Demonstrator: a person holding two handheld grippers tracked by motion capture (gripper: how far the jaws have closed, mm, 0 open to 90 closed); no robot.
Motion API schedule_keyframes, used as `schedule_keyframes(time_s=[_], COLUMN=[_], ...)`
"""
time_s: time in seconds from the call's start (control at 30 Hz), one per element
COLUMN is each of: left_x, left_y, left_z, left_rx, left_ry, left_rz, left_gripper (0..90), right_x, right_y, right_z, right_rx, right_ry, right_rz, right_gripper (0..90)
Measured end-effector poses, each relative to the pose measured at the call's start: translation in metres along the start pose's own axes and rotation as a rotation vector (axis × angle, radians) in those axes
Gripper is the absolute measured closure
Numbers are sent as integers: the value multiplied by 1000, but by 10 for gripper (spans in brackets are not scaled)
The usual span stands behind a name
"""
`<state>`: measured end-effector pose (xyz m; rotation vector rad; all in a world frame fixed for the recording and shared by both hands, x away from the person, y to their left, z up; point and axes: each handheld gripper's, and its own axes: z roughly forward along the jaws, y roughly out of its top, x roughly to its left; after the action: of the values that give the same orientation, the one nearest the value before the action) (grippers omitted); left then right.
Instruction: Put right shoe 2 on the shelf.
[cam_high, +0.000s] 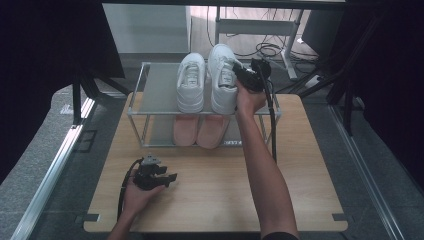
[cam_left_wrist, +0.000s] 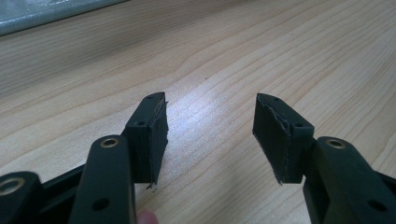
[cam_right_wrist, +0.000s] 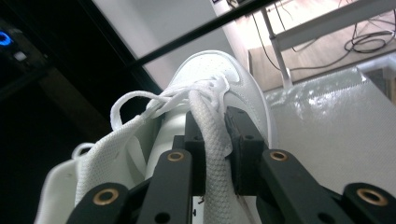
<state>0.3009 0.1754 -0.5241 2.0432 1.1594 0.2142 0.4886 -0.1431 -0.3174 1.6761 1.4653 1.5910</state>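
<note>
Evidently we are clamping the right gripper (cam_right_wrist: 215, 140) on the soft, light white leather sneaker's (cam_right_wrist: 205, 93) padded collar, upper centre, while the left gripper (cam_left_wrist: 210, 135) is idling apart.

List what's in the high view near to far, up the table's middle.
Left gripper → pink slippers on the rack's lower shelf → white sneakers on the rack's top shelf, right gripper at the right one.
</note>
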Motion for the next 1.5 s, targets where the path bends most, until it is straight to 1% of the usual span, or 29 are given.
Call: schedule_keyframes(time_s=[0.07, 0.1, 0.2, 0.23, 0.27, 0.3, 0.4, 0.43, 0.47, 0.53, 0.57, 0.63, 0.73, 0.83, 0.93, 0.97, 1.17, 1.3, 1.5], left_x=[0, 0, 1, 1, 2, 2, 1, 1, 0, 0, -1, -2, -2, -2, -3, -3, -6, -5, -5], left_y=[0, 0, 0, 0, 0, 0, 0, 0, 0, 0, 0, 0, 0, 0, 0, 0, 0, 0, 0], left_z=[0, 0, 0, 0, 0, 0, 0, 0, 0, 0, 1, 1, 2, 2, 3, 3, 5, 5, 5], left_rx=[-1, 0, -1, -1, -2, -1, 0, -1, -1, 3, 4, 4, 5, 8, 9, 10, 16, 15, 17], left_ry=[0, 0, 0, 1, 2, 3, 2, 1, 1, 1, 1, 2, 1, 4, 5, 4, 2, 5, 7], left_rz=[0, 0, 2, 2, 4, 2, 4, 4, 0, 8, 8, 6, 11, 13, 11, 17, 19, 22, 24], left_gripper=[457, 457, 457, 457, 457, 457, 457, 457, 457, 457, 457, 457, 457, 457, 457, 457, 456, 456, 456], right_x=[-1, -1, -4, -5, -5, -5, -7, -7, -8, -8, -7, -6, -8, -11, -16, -18, -29, -36, -45], right_y=[-2, -3, -1, -1, 0, -1, 0, 0, 1, 3, 5, 7, 11, 11, 7, 5, -7, -14, -24], right_z=[6, 9, 13, 14, 15, 15, 13, 12, 9, 4, -1, -7, -19, -29, -37, -39, -51, -57, -62], right_rx=[18, 19, 18, 13, 17, 14, 17, 12, -6, -23, -31, -41, -41, -46, -42, -35, -25, -3, 13], right_ry=[-5, -9, -2, 16, 27, 27, 45, 49, 59, 77, 78, 81, 100, 110, 109, 107, 115, 126, 138], right_rz=[-2, -2, 6, 18, 14, 9, -6, -9, -9, -26, -50, -75, -87, -103, -123, -133, -131, -132, -131], right_gripper=[761, 749, 707, 699, 691, 685, 647, 648, 652, 664, 676, 692, 707, 720, 735, 738, 777, 809, 860])
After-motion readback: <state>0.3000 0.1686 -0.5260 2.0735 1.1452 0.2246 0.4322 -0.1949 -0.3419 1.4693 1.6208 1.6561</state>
